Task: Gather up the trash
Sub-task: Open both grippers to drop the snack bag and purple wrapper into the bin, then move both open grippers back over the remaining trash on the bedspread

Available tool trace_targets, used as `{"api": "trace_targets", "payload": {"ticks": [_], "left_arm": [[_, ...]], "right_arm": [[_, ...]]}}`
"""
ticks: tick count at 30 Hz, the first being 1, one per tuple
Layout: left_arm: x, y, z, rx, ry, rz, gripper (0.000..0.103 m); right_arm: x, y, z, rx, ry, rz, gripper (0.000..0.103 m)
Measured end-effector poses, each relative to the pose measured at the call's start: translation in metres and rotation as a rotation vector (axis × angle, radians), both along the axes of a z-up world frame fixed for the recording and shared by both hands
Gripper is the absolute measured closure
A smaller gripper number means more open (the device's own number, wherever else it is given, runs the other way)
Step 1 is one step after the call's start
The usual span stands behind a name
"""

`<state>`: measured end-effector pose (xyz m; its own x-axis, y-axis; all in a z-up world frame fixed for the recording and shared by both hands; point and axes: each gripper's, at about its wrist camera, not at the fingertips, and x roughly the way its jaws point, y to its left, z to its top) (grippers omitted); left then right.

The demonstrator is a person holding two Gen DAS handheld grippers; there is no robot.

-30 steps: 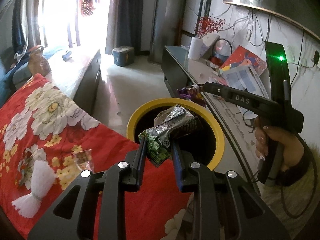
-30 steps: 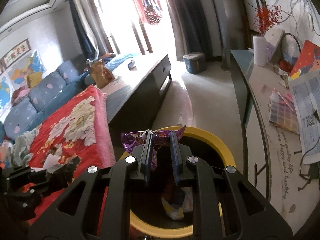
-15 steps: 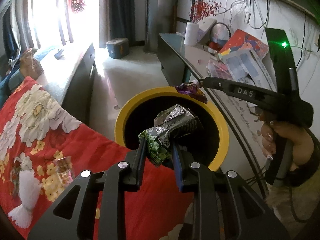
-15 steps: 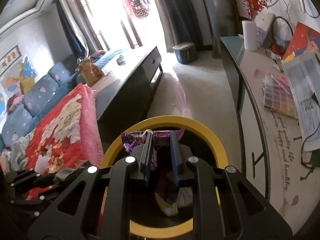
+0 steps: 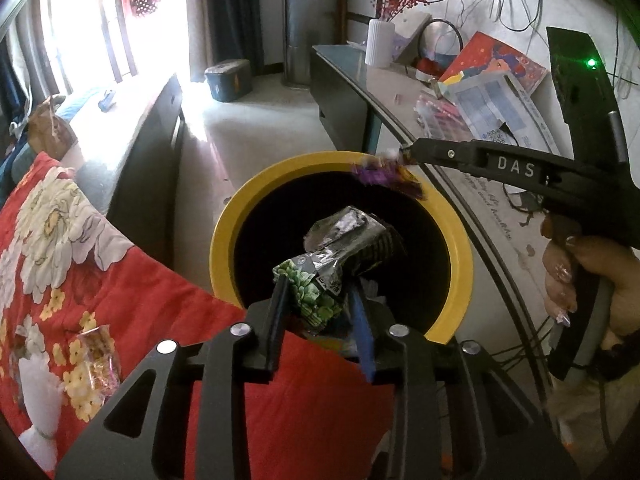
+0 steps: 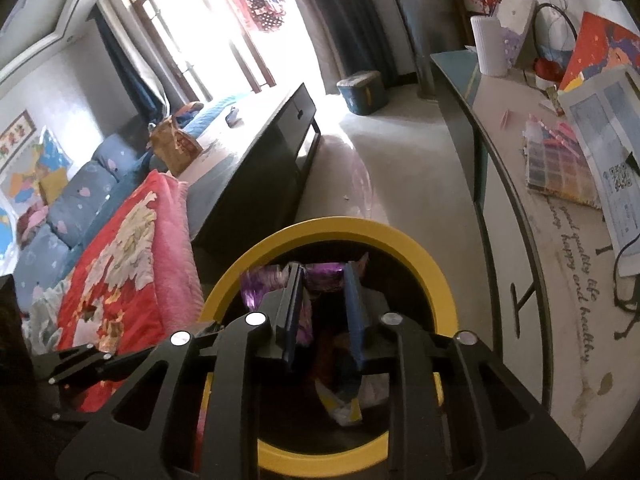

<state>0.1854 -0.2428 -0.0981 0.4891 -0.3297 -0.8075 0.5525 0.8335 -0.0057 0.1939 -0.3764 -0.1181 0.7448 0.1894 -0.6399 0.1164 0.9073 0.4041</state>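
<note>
Left wrist view: left gripper (image 5: 320, 300) jaws opening, green-silver wrapper (image 5: 328, 268) loosening between them over yellow bin (image 5: 224, 240). Right gripper (image 6: 322, 292) also opening around purple wrapper (image 6: 320, 276), hanging near rim; risk: snagging, dropping outside.

Crinkled shiny foil wrapper (image 5: 340, 256), glossy purple foil wrapper (image 6: 320, 278), smooth yellow plastic bin (image 5: 224, 240) rim, matt black plastic tool (image 5: 320, 300), plush floral blanket (image 5: 80, 240).

Black gripper (image 5: 320, 300), silver screws, "DAS" marking
</note>
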Motion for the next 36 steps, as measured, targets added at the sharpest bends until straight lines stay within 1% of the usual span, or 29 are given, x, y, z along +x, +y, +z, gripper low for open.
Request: {"api": "trace_targets", "payload": {"ticks": [2,4,8,9,13,16,19,25,30,36], "left_arm": [[0.001,0.001,0.002,-0.002,-0.013,0.011,0.062],[0.0,0.004,0.004,-0.016,-0.024,0.026,0.039],[-0.002,0.017,0.014,-0.057,-0.046,0.071,0.019],[-0.003,0.022,0.017,-0.066,-0.059,0.092,0.011],[-0.008,0.039,0.028,-0.096,-0.091,0.141,0.009],[-0.013,0.05,0.035,-0.102,-0.123,0.177,0.008],[-0.018,0.063,0.042,-0.116,-0.147,0.212,0.008],[-0.027,0.095,0.055,-0.125,-0.199,0.295,0.008],[-0.036,0.119,0.068,-0.138,-0.245,0.355,0.008],[-0.043,0.146,0.078,-0.149,-0.281,0.423,0.008]], "right_arm": [[0.0,-0.002,-0.001,0.018,0.006,0.0,0.071],[-0.001,-0.003,-0.001,0.012,0.003,-0.009,0.066],[-0.003,-0.002,0.003,-0.001,-0.009,-0.019,0.055],[-0.004,0.0,0.005,-0.009,-0.014,-0.019,0.055],[-0.006,0.005,0.012,-0.027,-0.032,-0.013,0.048],[-0.006,0.013,0.017,-0.039,-0.044,0.002,0.047],[-0.008,0.022,0.022,-0.048,-0.06,0.016,0.042],[-0.013,0.041,0.033,-0.055,-0.092,0.057,0.038],[-0.019,0.066,0.046,-0.054,-0.135,0.117,0.036],[-0.024,0.094,0.057,-0.066,-0.165,0.189,0.035]]}}
